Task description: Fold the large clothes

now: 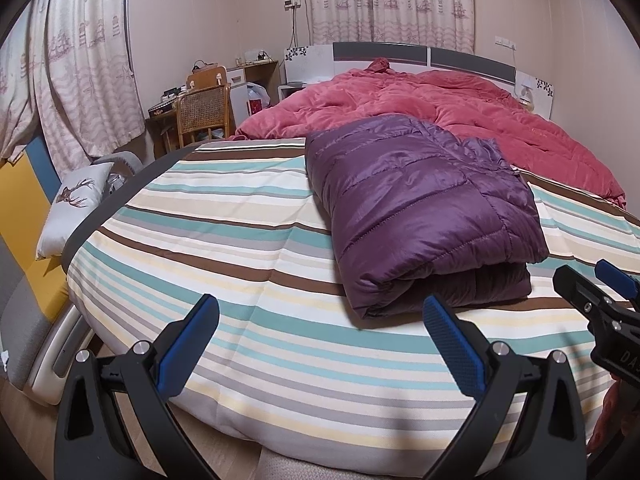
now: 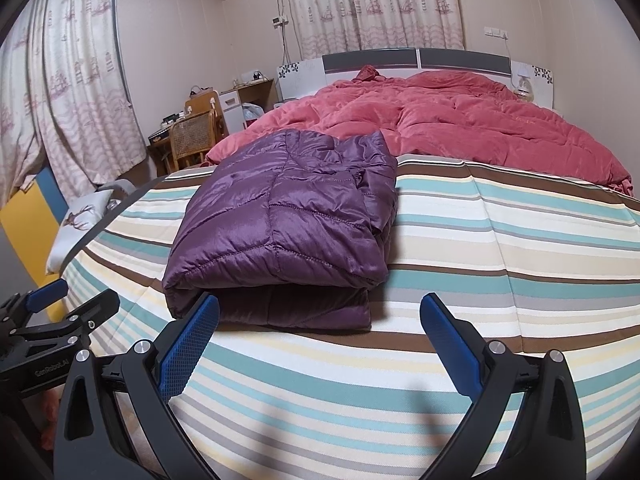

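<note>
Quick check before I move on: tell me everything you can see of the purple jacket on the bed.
The purple jacket is a shiny, quilted puffer with stitched panels, looking like smooth nylon. It is folded into a thick, roughly rectangular bundle, the layers showing at its near edge. It lies flat on the striped cover, its far end next to the red quilt. Neither gripper touches it: left gripper and right gripper are both open, just short of it.

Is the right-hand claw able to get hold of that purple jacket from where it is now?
Probably yes. The right gripper is open and empty, and the folded purple jacket lies just ahead, slightly to its left, on the striped bedspread. Nothing lies between them.
</note>
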The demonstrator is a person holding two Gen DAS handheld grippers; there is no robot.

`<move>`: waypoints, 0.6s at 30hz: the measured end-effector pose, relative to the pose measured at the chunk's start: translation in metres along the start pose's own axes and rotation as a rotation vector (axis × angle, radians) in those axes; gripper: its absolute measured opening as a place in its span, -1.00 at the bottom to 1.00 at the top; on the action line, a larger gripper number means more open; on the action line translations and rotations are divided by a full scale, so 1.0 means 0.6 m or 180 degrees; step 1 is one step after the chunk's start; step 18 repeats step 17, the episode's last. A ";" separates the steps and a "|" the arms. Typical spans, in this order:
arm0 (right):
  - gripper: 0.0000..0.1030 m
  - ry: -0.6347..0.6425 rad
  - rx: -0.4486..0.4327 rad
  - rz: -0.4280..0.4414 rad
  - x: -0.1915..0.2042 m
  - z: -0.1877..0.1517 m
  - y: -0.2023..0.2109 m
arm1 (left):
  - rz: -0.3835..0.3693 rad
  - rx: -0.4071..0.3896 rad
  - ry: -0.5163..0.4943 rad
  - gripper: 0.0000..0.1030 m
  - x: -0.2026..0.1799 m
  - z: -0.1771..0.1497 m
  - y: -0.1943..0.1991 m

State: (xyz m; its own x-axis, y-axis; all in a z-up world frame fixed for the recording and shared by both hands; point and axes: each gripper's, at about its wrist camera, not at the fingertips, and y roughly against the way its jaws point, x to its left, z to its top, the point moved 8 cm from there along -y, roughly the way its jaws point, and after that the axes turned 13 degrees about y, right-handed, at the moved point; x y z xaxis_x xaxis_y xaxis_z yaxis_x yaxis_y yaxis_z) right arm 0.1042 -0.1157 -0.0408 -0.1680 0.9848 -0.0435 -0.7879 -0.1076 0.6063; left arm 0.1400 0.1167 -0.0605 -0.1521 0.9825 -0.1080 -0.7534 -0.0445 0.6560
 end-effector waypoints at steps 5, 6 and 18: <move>0.94 -0.0006 0.0004 0.0002 0.000 -0.001 -0.004 | 0.0021 0.0004 -0.0037 0.97 -0.007 -0.004 0.000; 0.94 -0.0010 0.0004 -0.0003 0.000 -0.002 -0.005 | 0.0033 -0.0003 -0.0055 0.97 -0.008 -0.005 0.001; 0.94 -0.0208 0.0291 -0.0118 -0.059 -0.029 -0.056 | -0.0017 0.0393 0.0082 0.97 0.001 -0.008 -0.064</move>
